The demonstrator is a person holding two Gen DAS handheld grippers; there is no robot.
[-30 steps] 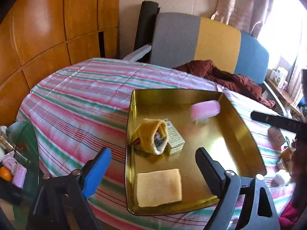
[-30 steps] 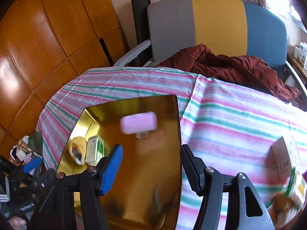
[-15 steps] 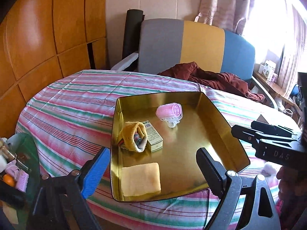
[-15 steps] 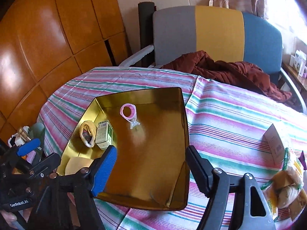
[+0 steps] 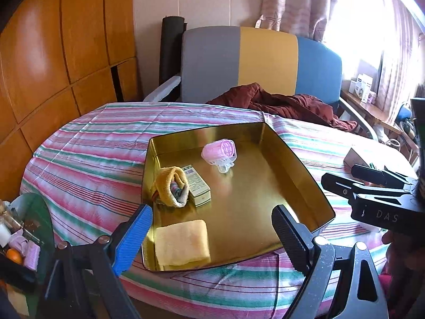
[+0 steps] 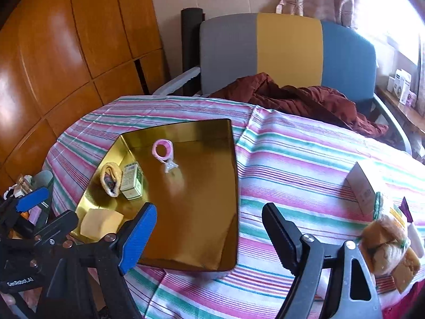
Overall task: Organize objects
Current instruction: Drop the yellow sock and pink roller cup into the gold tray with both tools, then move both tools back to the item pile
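Note:
A gold tray (image 5: 297,164) (image 6: 233,159) lies on the striped table. In it are a pink hair roller (image 5: 219,152) (image 6: 162,151), a rolled yellow sock (image 5: 171,186) (image 6: 110,178), a small green box (image 5: 199,186) (image 6: 132,181) and a folded yellow cloth (image 5: 182,242) (image 6: 99,222). My left gripper (image 5: 209,236) is open and empty over the tray's near edge. My right gripper (image 6: 209,235) is open and empty over the tray's near right corner; it also shows in the left wrist view (image 5: 372,183).
A white carton (image 6: 362,186), a bag of bread (image 6: 390,236) and other small items lie at the table's right. A dark red garment (image 6: 292,98) lies on a grey, yellow and blue chair (image 6: 287,47) behind. A green side table with clutter (image 5: 24,228) stands left.
The pink roller, in the air over the tray a second ago, now rests on the tray floor. Both grippers have pulled back and up from the tray.

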